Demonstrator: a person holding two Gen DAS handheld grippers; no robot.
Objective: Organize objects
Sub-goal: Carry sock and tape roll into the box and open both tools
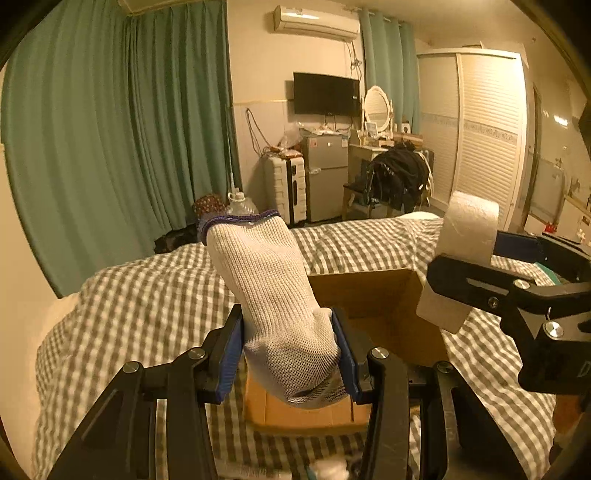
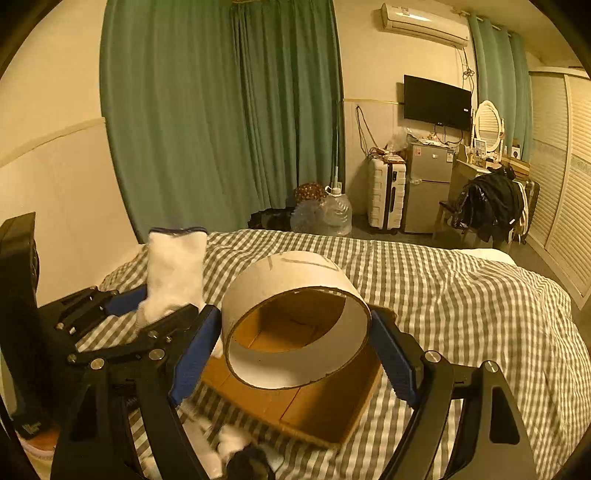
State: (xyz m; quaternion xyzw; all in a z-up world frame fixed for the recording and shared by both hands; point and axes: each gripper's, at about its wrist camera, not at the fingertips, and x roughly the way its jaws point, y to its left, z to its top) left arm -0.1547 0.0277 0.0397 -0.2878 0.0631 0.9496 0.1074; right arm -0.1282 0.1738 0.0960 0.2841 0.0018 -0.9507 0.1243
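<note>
Green curtains [image 1: 122, 122], a wall television [image 1: 325, 93], a small fridge [image 1: 325, 177] and perhaps a white suitcase [image 1: 284, 188].

Warm, dim yellow indoor light tints both views amber. The wardrobe doors [image 1: 491, 122] catch the brightest glow, with mild glare on the air conditioner [image 2: 424, 24]. Fisheye bending curves the green curtains [image 1: 122, 122] and walls, and dark vignetting rings the corners. White items at the bottom edge [image 2: 221, 448] are blurred; the far furniture looks soft and grainy.
</note>
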